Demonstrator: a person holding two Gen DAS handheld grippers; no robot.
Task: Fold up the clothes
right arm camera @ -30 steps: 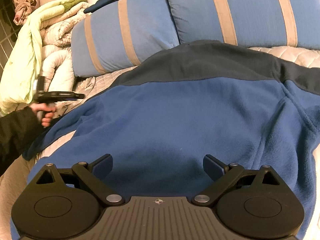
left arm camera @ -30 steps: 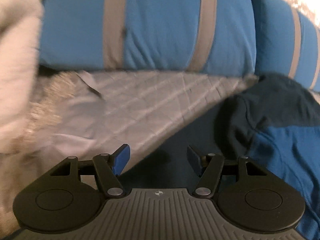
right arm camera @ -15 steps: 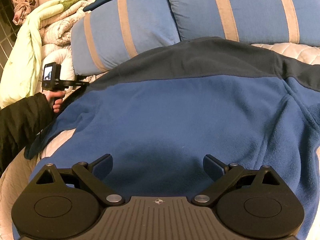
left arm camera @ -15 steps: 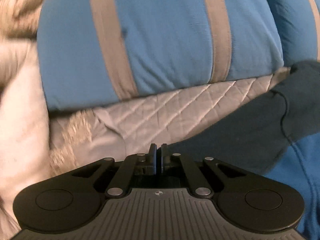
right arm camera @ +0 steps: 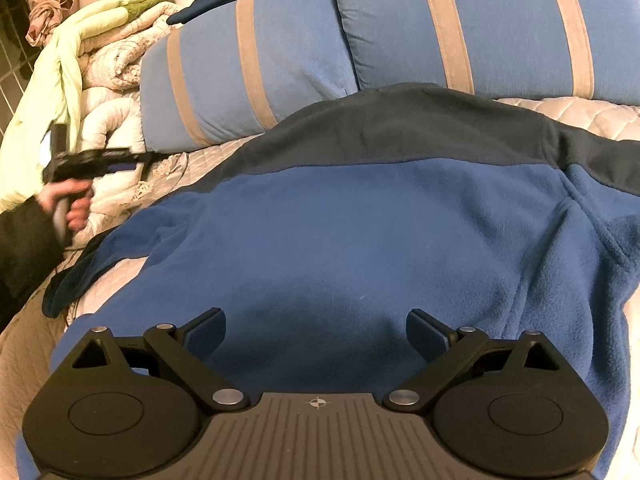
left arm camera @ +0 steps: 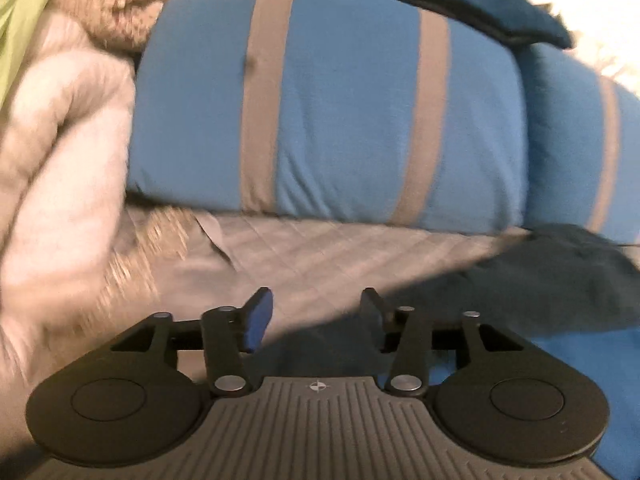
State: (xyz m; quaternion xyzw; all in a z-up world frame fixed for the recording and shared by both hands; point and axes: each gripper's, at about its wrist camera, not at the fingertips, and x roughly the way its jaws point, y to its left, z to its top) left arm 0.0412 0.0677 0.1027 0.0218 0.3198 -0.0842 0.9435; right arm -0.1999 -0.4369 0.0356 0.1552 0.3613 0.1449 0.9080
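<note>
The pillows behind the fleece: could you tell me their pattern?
Blue pillows with tan vertical stripes, clearest in the right wrist view.

Fleece jacket point(right arm camera: 360, 240), pillows point(right arm camera: 248, 80) on quilted bed point(right arm camera: 580, 114)

No text, brand or number can be read anywhere here. Only a small round crosshair sign stands on the ribbed grey plate of the left gripper point(left arm camera: 316, 322) and of the right gripper point(right arm camera: 316, 330).
</note>
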